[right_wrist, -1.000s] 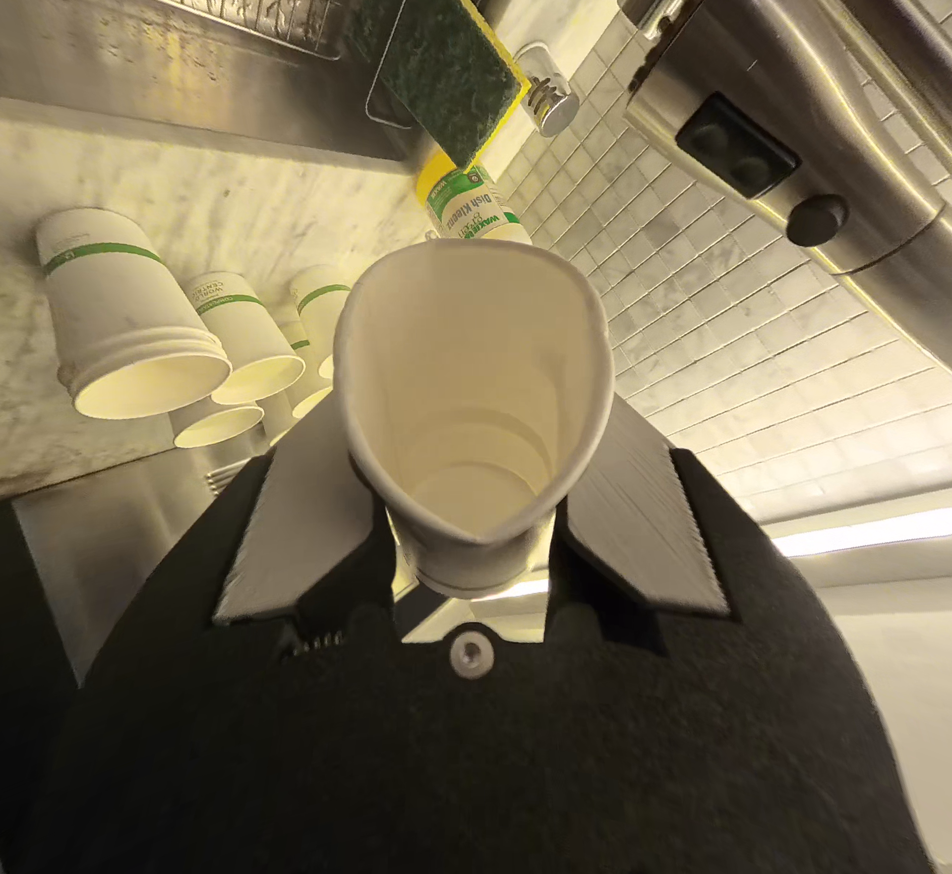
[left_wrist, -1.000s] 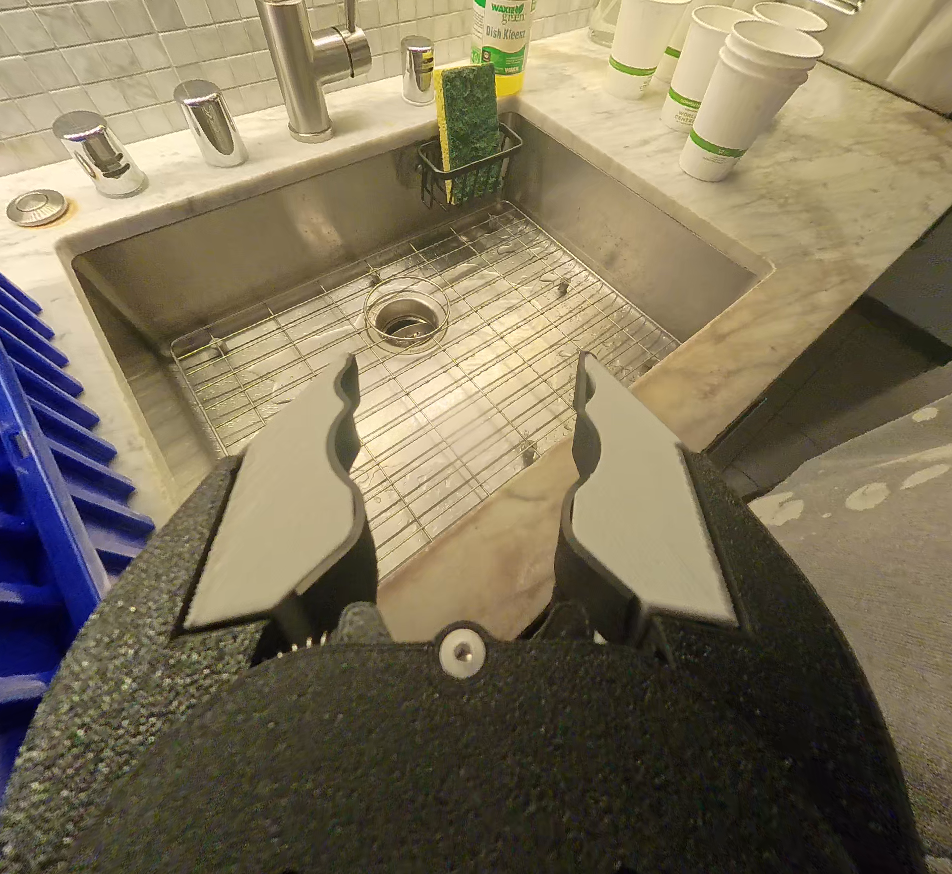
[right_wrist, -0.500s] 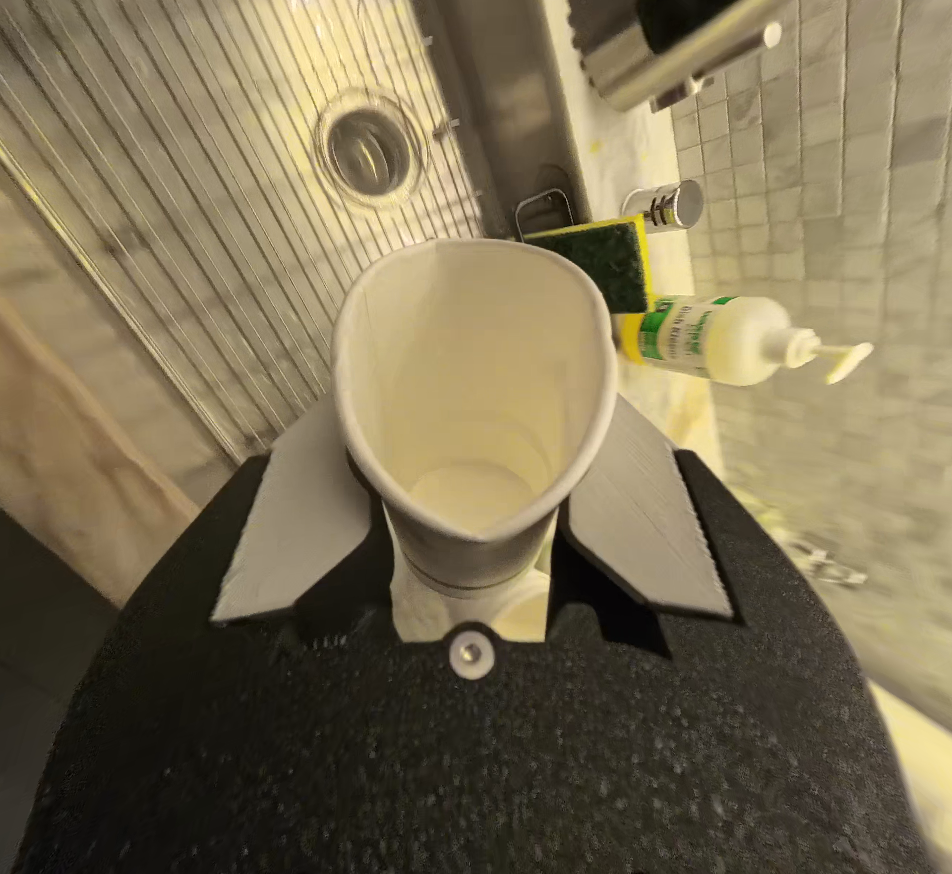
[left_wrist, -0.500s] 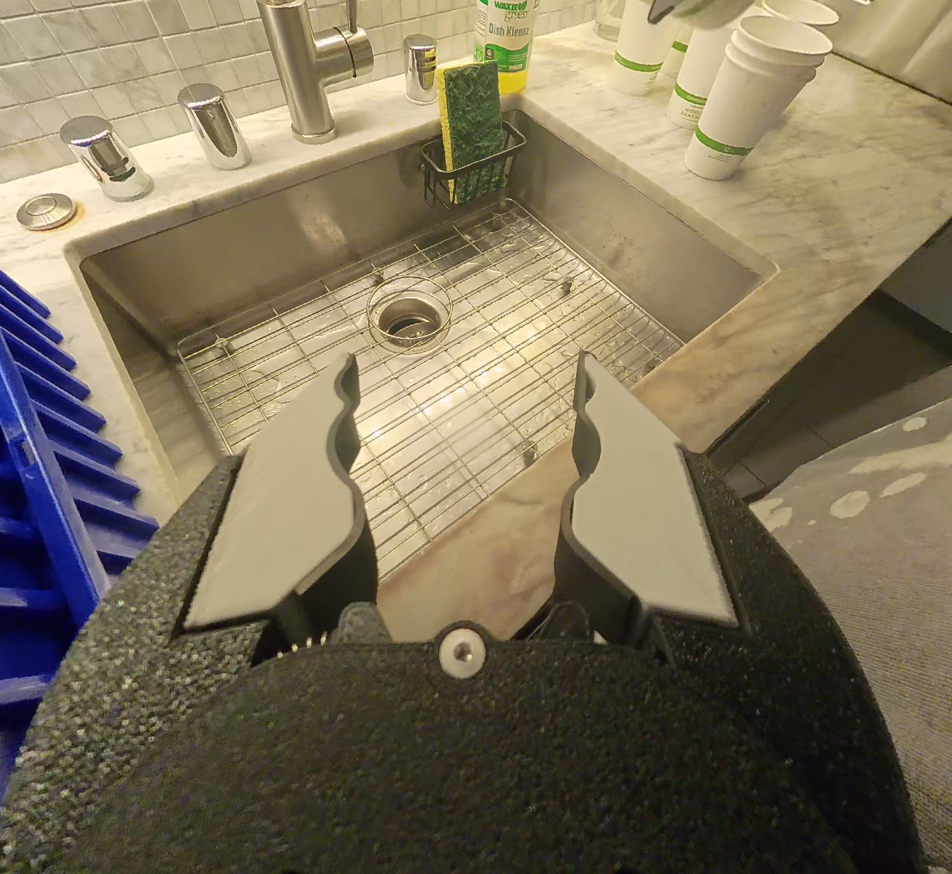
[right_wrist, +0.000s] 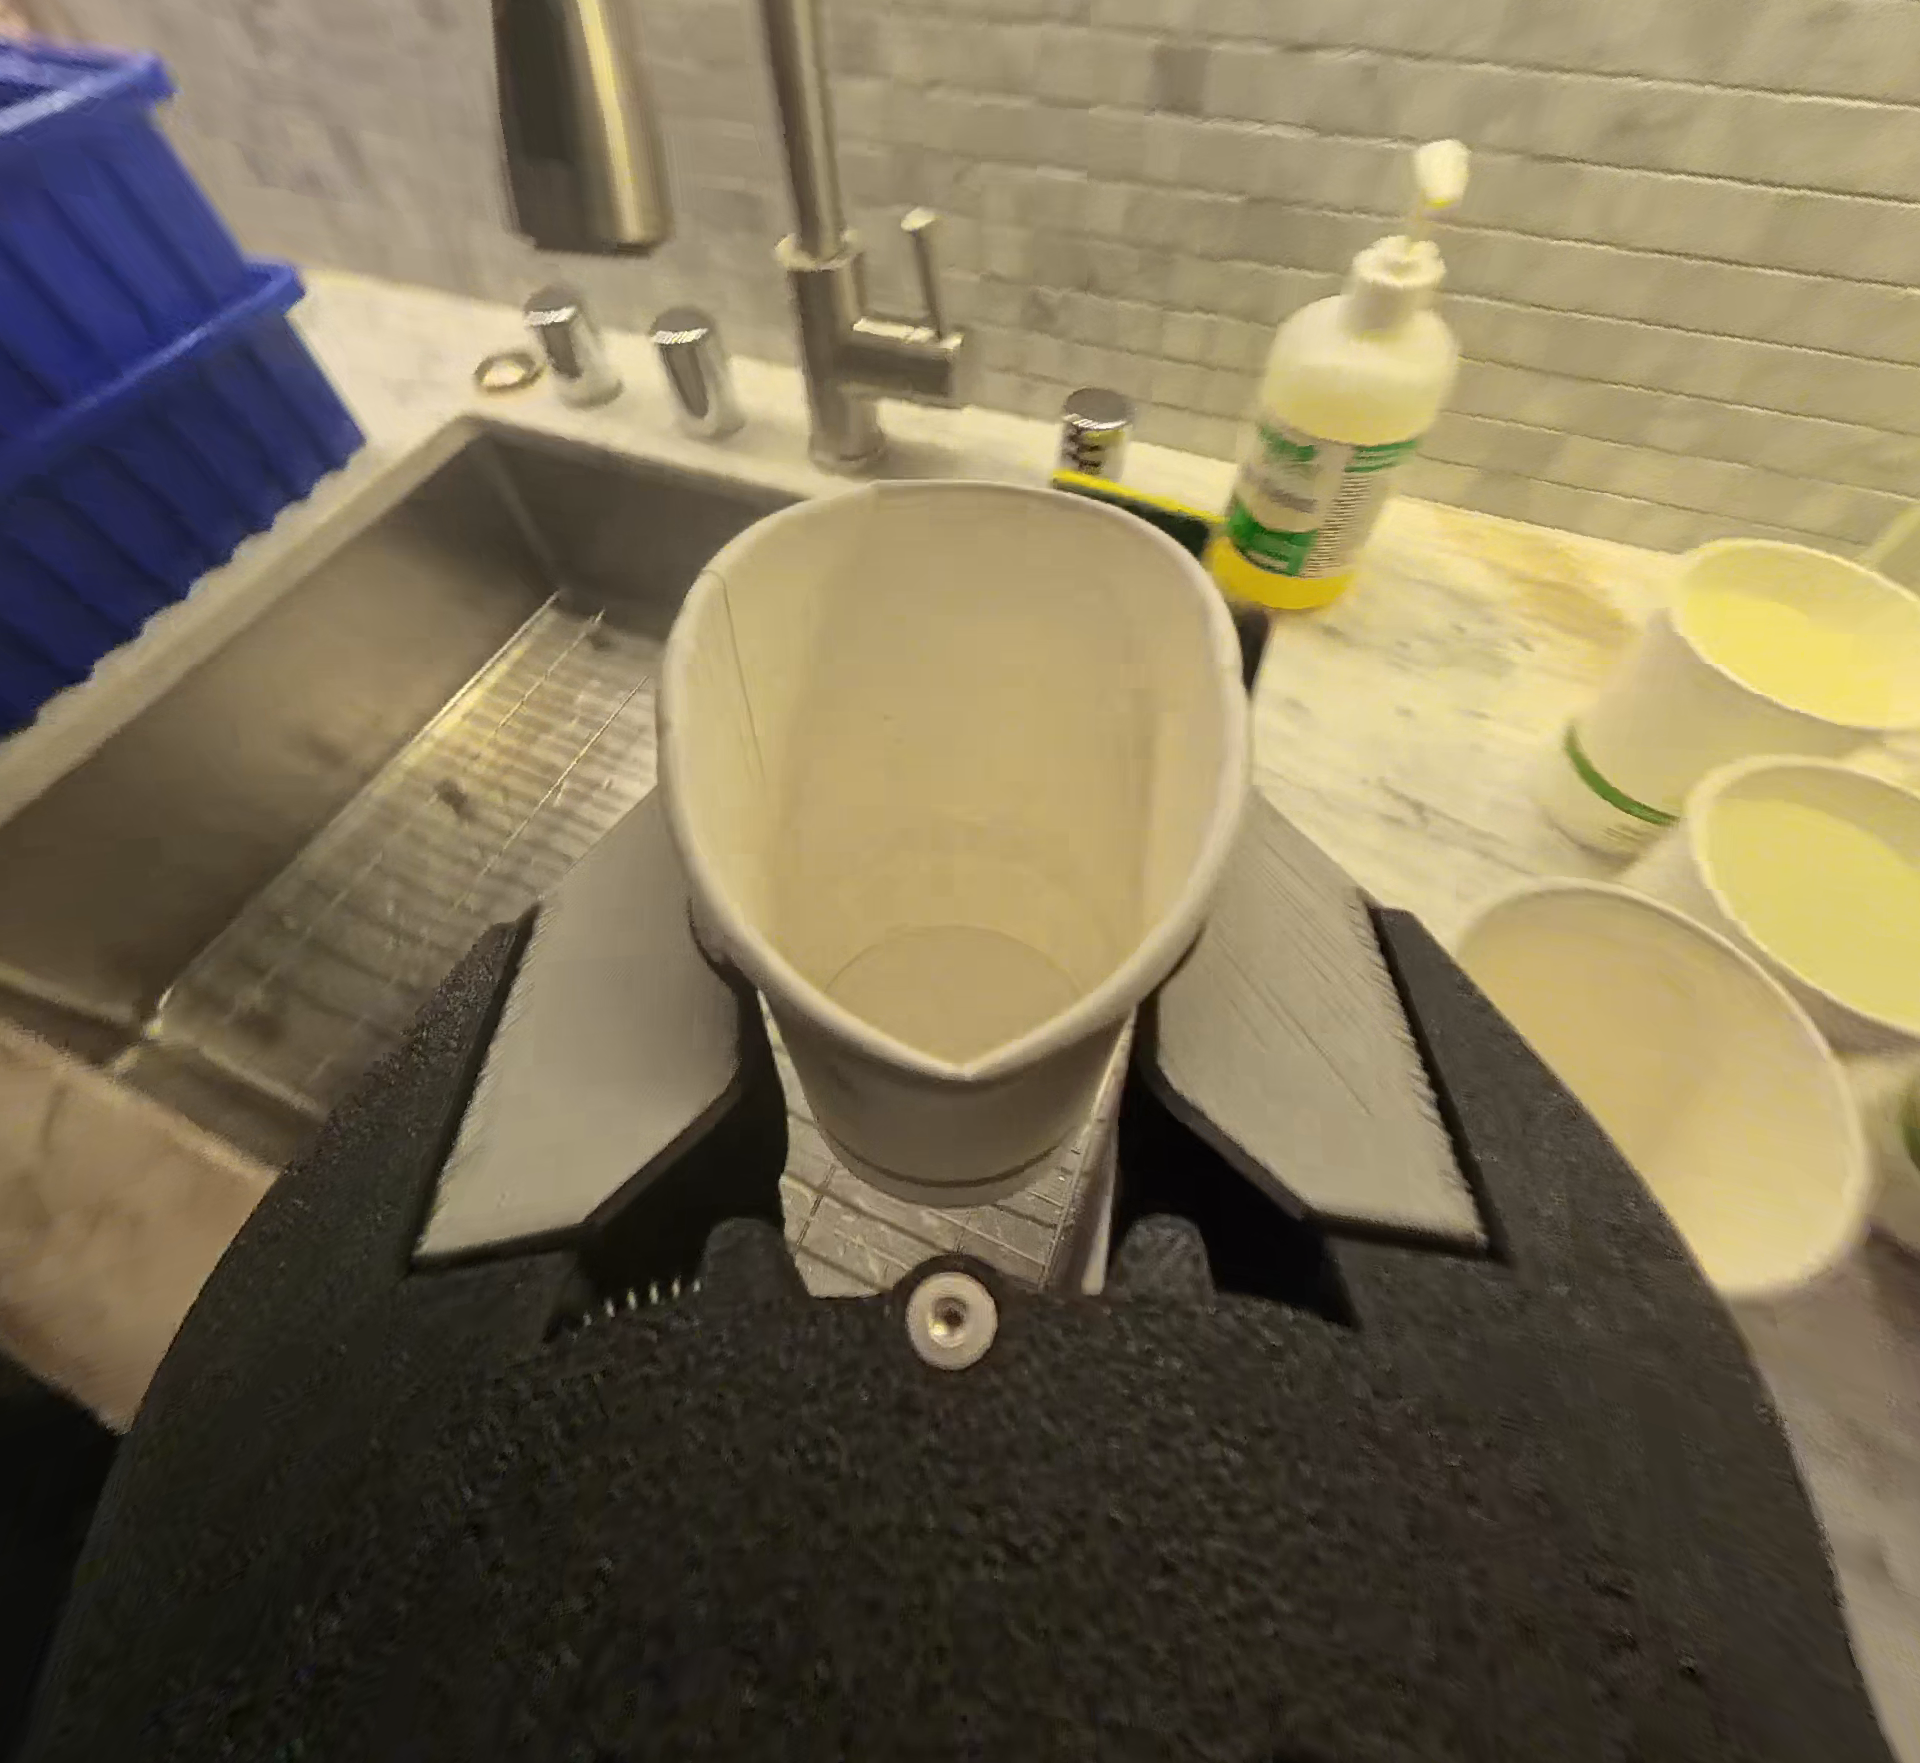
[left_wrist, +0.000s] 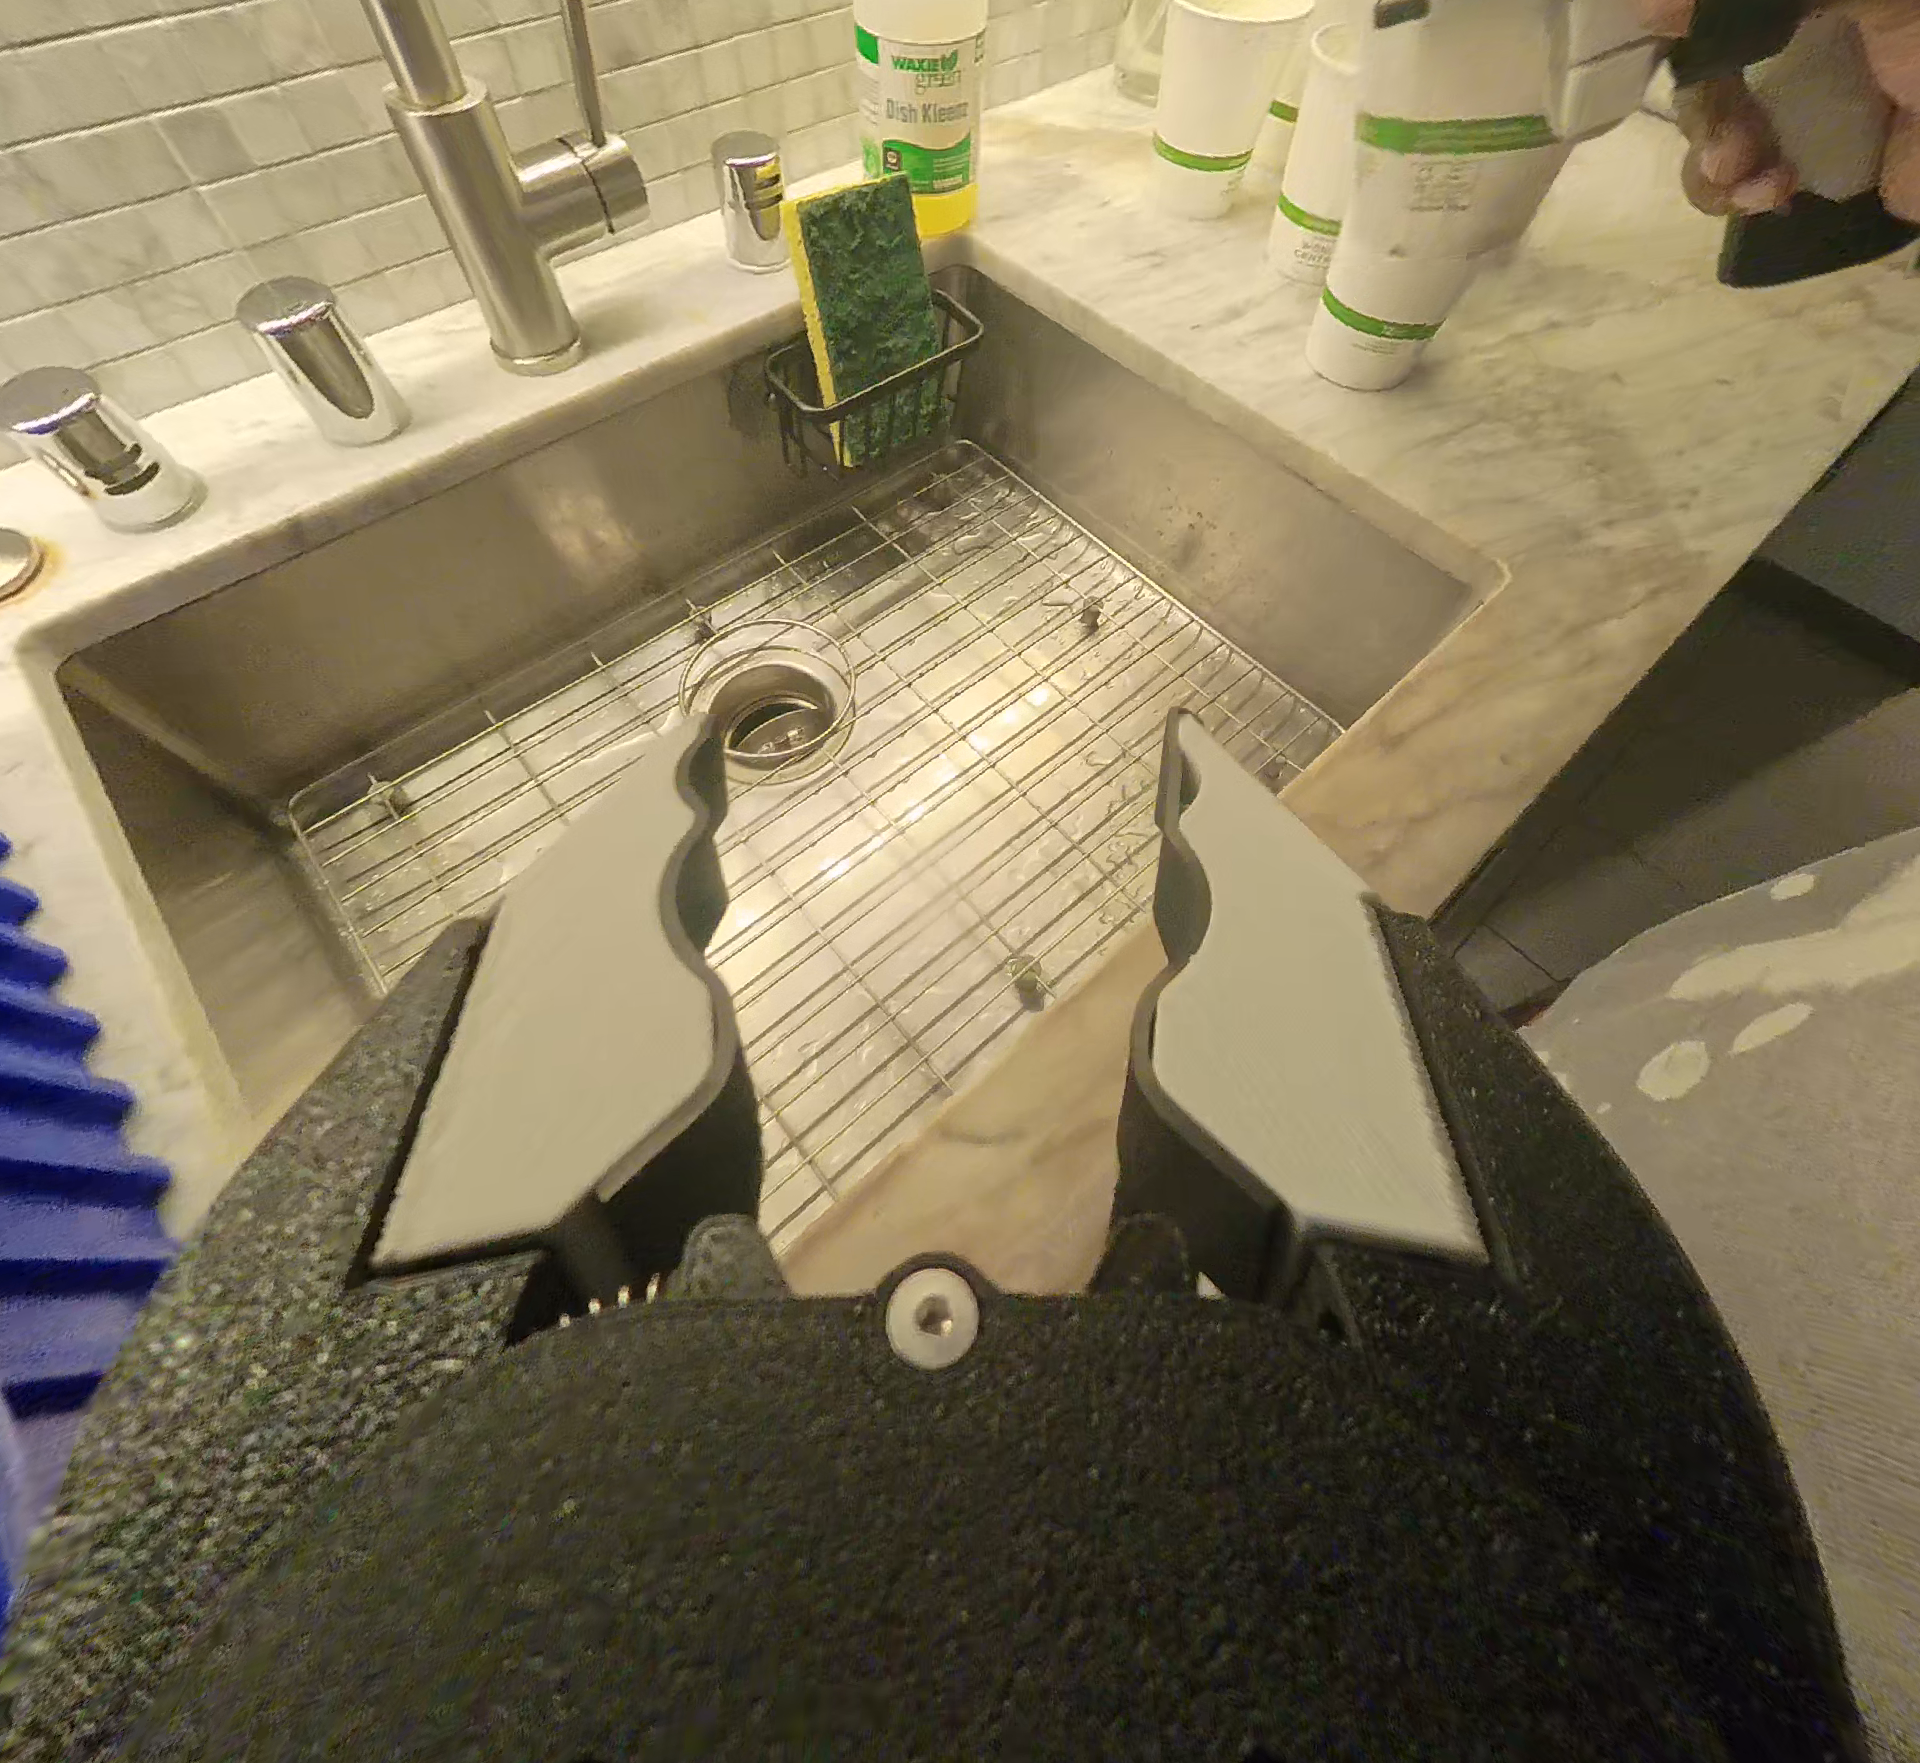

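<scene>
My right gripper (right_wrist: 951, 830) is shut on a white paper cup (right_wrist: 951, 757), squeezing it oval; the cup is upright and looks empty inside. In the left wrist view this gripper and its cup (left_wrist: 1455, 103) hang above the right counter, over other cups. My left gripper (left_wrist: 935, 757) is open and empty, held above the front edge of the steel sink (left_wrist: 312, 591). A wire grid (left_wrist: 935, 778) lies on the sink floor around the drain (left_wrist: 774, 705).
Several white paper cups with green bands (left_wrist: 1226, 82) stand on the marble counter (left_wrist: 1558, 425) right of the sink. A soap bottle (left_wrist: 920, 51), a sponge in a black caddy (left_wrist: 868, 311) and the faucet (left_wrist: 468, 113) line the back. A blue crate (right_wrist: 125, 425) stands left. Both grippers' tips are roughly 40 cm from the faucet (left_wrist: 468, 113). Look for it in the right wrist view (right_wrist: 806, 271) too.
The right gripper has turned the cup from tipped over the sink back to upright and moved it right, over the counter cups. The left gripper has stayed open and shifted slightly.
</scene>
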Motion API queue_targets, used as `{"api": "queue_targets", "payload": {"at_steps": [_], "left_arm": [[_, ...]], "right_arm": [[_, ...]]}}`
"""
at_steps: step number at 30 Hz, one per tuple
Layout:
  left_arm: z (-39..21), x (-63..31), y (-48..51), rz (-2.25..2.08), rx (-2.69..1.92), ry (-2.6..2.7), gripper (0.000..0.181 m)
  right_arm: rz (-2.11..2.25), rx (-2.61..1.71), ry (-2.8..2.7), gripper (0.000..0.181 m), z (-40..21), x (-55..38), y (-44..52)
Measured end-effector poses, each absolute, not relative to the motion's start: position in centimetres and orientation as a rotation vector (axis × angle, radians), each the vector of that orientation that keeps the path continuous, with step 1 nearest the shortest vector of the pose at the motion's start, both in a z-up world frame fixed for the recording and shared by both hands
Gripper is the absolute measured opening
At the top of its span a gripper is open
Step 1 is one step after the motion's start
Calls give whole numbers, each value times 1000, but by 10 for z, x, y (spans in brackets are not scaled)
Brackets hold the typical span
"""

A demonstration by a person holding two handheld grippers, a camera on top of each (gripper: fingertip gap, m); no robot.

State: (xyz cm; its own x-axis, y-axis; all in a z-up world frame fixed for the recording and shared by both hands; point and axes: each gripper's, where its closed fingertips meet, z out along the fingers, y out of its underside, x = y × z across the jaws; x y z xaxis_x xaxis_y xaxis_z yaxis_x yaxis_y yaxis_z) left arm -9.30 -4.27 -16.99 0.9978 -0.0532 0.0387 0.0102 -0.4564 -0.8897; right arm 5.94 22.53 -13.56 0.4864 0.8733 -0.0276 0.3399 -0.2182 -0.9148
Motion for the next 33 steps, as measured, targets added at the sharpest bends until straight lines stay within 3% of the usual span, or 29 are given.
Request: {"api": "queue_targets", "payload": {"at_steps": [9, 16, 21, 24, 29, 33], "left_arm": [[-169, -62, -15, -83, -2054, 65, 83], [-165, -44, 1, -67, -2056, 58, 83], [-164, -38, 6, -50, -2064, 46, 83], [-165, -36, 8, -44, -2072, 42, 83], [-165, -31, 14, -37, -2081, 51, 83], [-164, -28, 22, -31, -2081, 64, 83]], "right_arm": [[564, -1568, -602, 77, -84, 169, 312], [535, -1575, -585, 79, -118, 167, 356], [541, -1642, -628, 100, -150, 161, 360], [537, -1653, -678, 123, -155, 156, 356], [551, -1633, -738, 135, -151, 153, 351], [584, -1608, -680, 131, -138, 167, 354]]}}
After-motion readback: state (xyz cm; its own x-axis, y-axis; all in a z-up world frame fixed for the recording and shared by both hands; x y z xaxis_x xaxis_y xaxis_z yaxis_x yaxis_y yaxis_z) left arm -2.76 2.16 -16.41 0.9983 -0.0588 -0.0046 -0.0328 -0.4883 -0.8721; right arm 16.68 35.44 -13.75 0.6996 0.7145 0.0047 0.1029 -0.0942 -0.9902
